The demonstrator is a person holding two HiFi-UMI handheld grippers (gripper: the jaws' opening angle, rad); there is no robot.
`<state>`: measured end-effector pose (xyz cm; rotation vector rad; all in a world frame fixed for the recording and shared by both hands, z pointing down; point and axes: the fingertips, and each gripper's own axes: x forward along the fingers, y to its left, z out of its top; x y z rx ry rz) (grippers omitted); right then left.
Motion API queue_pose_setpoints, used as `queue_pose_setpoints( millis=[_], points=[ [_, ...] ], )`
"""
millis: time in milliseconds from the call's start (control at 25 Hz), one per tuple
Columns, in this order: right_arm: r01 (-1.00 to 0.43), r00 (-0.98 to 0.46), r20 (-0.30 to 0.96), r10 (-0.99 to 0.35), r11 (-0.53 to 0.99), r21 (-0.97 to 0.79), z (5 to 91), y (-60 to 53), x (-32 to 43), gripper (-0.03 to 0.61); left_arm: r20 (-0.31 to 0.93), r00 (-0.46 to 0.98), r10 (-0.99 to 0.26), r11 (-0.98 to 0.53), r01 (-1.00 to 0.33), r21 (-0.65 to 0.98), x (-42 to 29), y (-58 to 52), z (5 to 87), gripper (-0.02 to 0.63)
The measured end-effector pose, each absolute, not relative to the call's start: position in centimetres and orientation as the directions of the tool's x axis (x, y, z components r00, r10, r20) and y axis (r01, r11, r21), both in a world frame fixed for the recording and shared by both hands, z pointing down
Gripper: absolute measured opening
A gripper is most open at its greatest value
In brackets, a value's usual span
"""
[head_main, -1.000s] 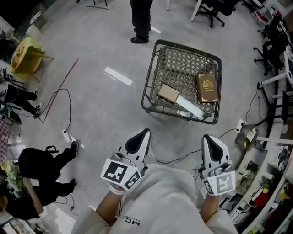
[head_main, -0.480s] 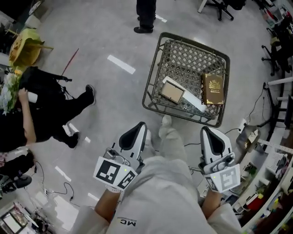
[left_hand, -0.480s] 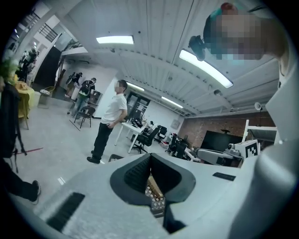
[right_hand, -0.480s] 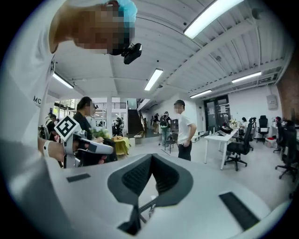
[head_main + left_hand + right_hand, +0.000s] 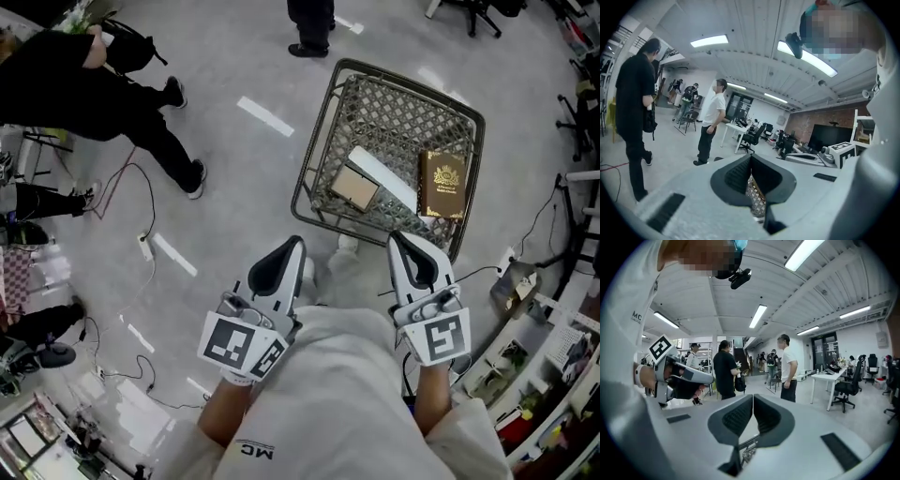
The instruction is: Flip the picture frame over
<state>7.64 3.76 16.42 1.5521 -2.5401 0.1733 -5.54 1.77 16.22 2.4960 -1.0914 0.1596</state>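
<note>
A wire basket (image 5: 319, 141) stands on the floor ahead of me. In it lies the picture frame (image 5: 354, 188), a tan rectangle resting against a long white slab (image 5: 386, 180); a brown book (image 5: 441, 184) with a gold emblem lies to the right. My left gripper (image 5: 292, 247) and right gripper (image 5: 399, 240) are held close to my body, short of the basket's near rim. Both are shut with nothing between the jaws. In the left gripper view the jaws (image 5: 751, 159) meet, with basket mesh (image 5: 757, 199) showing below them. The right gripper (image 5: 753, 398) looks out level across the room.
A person in black (image 5: 84, 75) bends at the upper left, and another person (image 5: 314, 23) stands beyond the basket. Cables (image 5: 141, 202) trail over the grey floor on the left. Shelving (image 5: 553, 356) and office chairs line the right side. A white desk (image 5: 832, 378) stands far off.
The person in black has walked from the lower left to the upper left. The basket now lies closer below my grippers, and the right gripper has edged inward. Both stay shut.
</note>
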Motion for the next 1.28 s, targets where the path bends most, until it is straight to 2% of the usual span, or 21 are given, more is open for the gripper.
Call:
queue_pose_setpoints(
  millis=[680,880,1280],
  points=[
    [-0.831,-0.547,0.270,-0.792,0.551,-0.068,24.1,1.1,7.4,0.027,0.354,0.622,-0.699,-0.559,-0.783,0.273,-3.2,-0.6,22.8,0.025],
    [-0.784,-0.592,0.355,-0.723,0.620,-0.043,28.6,0.5,6.6,0.077,0.389,0.573,-0.721,-0.505,-0.820,0.270,-3.8,-1.2,25.7,0.025],
    [-0.753,-0.584,0.506,-0.636,0.657,-0.043,37.1,-1.4,5.3,0.086,0.417,0.579,-0.700,-0.486,-0.815,0.316,-3.6,-2.0,31.5,0.025]
  ],
)
